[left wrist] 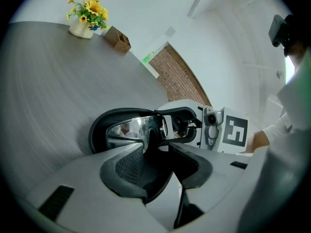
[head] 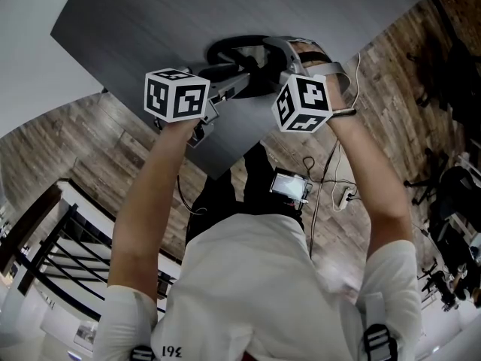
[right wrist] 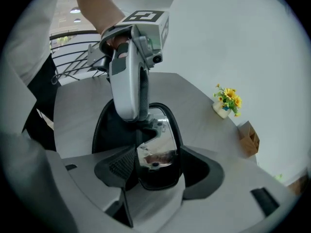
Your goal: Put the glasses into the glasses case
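Head view: both forearms reach straight out over the grey worktop (head: 150,13), close together and nearly parallel. The left hand-held gripper (head: 240,77) and the right hand-held gripper (head: 279,55) meet over the black glasses case (head: 225,50). The marker cubes cover much of what lies beneath, and no jaw tips can be made out here.

Left gripper view: the left hand-held gripper (left wrist: 158,154) has its jaws drawn in to a narrow gap at the middle of the glasses (left wrist: 131,129), which lie lengthwise inside the open glasses case (left wrist: 97,130). The near pad hides the lower rim of the lens. The right hand-held gripper (left wrist: 181,125) comes in from the far end, one finger above and one below the end of the lens. A vase of flowers (left wrist: 87,16) and a brown box (left wrist: 118,39) stand well apart at the far edge.

Right gripper view: the right hand-held gripper (right wrist: 159,166) brackets the near end of the glasses (right wrist: 163,130) and grips it, with the glasses case (right wrist: 104,130) partly hidden under one pad. The left hand-held gripper (right wrist: 148,124) stands nearly upright, its tip pinching the middle of the frame.
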Tool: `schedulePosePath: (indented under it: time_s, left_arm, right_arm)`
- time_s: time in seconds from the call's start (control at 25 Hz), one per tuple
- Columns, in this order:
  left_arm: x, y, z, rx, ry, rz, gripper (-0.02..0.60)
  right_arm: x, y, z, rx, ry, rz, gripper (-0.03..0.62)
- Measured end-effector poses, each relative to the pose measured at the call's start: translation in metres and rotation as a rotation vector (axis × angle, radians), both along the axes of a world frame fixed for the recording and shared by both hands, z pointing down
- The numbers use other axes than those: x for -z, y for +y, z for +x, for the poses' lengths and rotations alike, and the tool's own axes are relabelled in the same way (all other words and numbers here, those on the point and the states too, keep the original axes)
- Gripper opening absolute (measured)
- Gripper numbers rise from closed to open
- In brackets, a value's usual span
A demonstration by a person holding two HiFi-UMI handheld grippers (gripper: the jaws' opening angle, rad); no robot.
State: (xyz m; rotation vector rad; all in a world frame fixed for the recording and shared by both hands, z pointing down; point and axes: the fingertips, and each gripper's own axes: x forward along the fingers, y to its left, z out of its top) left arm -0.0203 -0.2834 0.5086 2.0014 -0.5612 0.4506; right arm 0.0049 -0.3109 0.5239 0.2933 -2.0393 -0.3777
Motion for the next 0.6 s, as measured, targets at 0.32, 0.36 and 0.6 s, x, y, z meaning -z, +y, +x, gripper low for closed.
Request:
schedulePosePath:
  time_s: [0.32, 0.36, 0.6]
  left_arm:
    - [0.0021, 0.0020, -0.0012, -0.004, 0.002, 0.005, 0.175]
    - [0.0021, 0.0017, -0.0014, -0.004, 0.003, 0.005, 0.175]
    - [0.0058, 0.0033, -0.0026, -0.004, 0.006, 0.018, 0.175]
  right_arm:
    - [-0.0028, -0.0037, 0.0020, -0.019, -0.007, -0.007, 0.296]
    - [-0.0038, -0.0040, 0.0026, -0.021, -0.008, -0.016, 0.296]
    - [-0.0063, -0.0004, 0.0033, -0.029, -0.016, -0.028, 0.298]
